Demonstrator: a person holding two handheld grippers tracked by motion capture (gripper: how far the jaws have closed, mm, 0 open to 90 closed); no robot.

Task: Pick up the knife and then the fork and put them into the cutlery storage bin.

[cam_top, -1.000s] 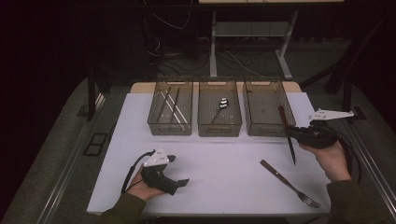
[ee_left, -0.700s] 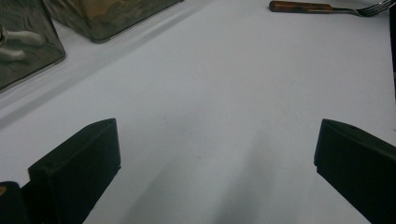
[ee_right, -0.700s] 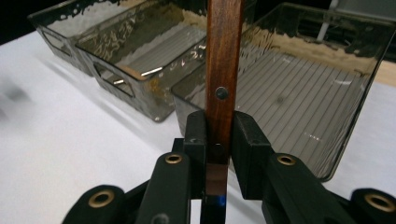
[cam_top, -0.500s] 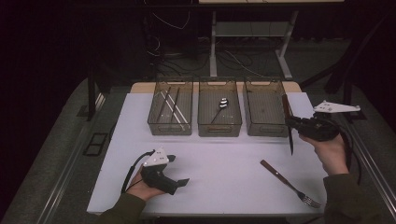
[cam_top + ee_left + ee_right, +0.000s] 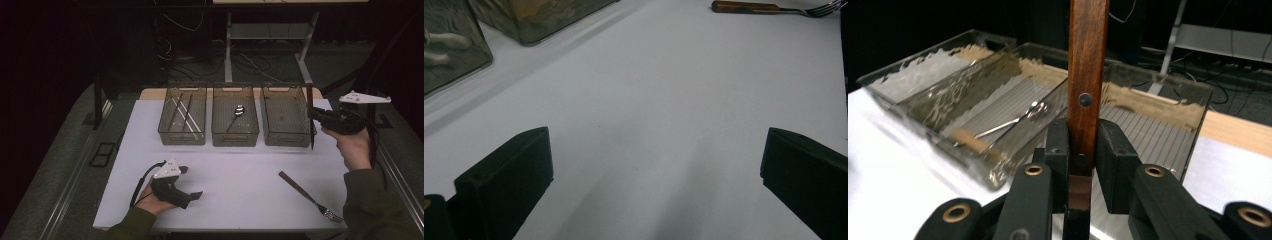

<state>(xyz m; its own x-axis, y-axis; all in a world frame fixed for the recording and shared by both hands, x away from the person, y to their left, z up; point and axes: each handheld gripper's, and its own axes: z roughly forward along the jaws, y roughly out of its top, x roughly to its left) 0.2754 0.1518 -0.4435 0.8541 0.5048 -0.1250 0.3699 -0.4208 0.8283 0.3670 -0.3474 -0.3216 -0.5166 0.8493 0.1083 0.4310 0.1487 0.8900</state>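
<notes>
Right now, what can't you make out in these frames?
- Utensil in the right claw: wooden handle runs off the top of the right claw view; the high view shows a thin dark strip, its working end too small and dark to tell.
- Right bin: contents unclear in the high view, smoky walls and glare.
- Fork: tines cut off by the edge of the left claw view.
- Left claw: tips dark in the high view.

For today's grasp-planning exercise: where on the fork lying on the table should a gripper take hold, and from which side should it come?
Grip the fork on its brown wooden handle, near the middle. It lies flat on the table, handle pointing toward the bins, tines toward the near edge. Probably best to come from straight above, jaws closing across the handle's width; its sides are straight and broader than the thin metal neck.
</notes>
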